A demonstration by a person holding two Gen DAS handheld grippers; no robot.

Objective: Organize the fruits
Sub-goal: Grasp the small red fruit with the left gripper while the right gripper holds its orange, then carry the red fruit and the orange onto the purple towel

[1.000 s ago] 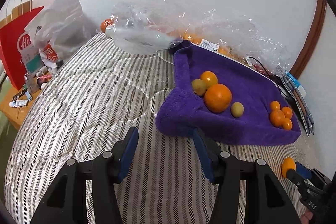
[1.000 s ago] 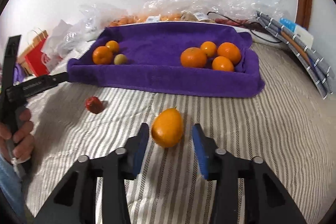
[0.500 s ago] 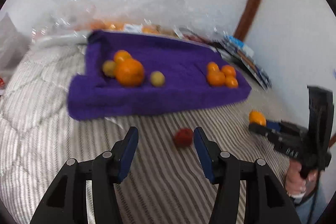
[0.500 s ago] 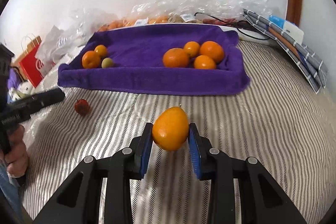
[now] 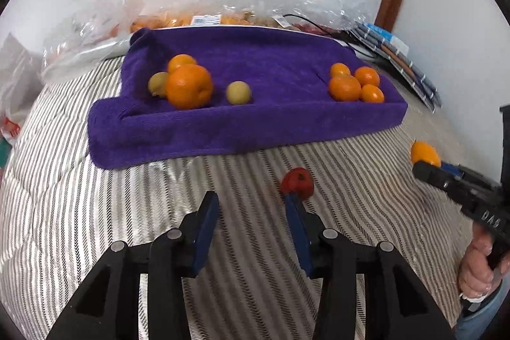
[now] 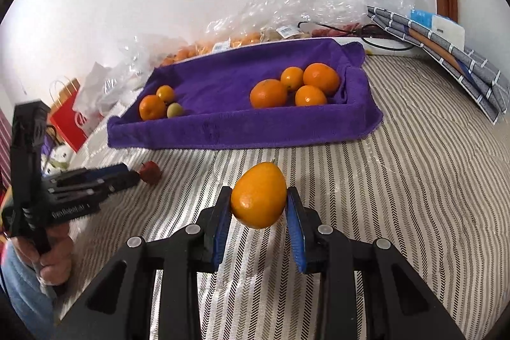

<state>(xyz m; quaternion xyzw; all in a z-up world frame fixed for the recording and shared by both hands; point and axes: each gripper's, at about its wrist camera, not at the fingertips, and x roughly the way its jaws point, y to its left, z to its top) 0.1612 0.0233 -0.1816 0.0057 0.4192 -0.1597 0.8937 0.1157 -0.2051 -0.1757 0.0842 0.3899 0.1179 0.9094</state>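
The right gripper [image 6: 258, 214] is closed on an orange fruit [image 6: 258, 200], pinched at its widest part between the blue pads so it cannot roll out; judging by its shadow, it hangs just above the striped bedcover [image 6: 398, 196], near the front edge of the purple towel [image 6: 242, 129]. The towel is folded up at its edges, likely to keep round fruit from rolling off. Oranges [image 6: 295, 86] sit grouped at its right end, so that corner looks like the held fruit's place. A mixed group with greenish fruits [image 5: 237, 92] lies towards the left end. The left gripper [image 5: 251, 209] is wide open and empty, its right finger tip just beside the small red fruit [image 5: 297, 183] on the bedcover, which is not yet between the fingers.
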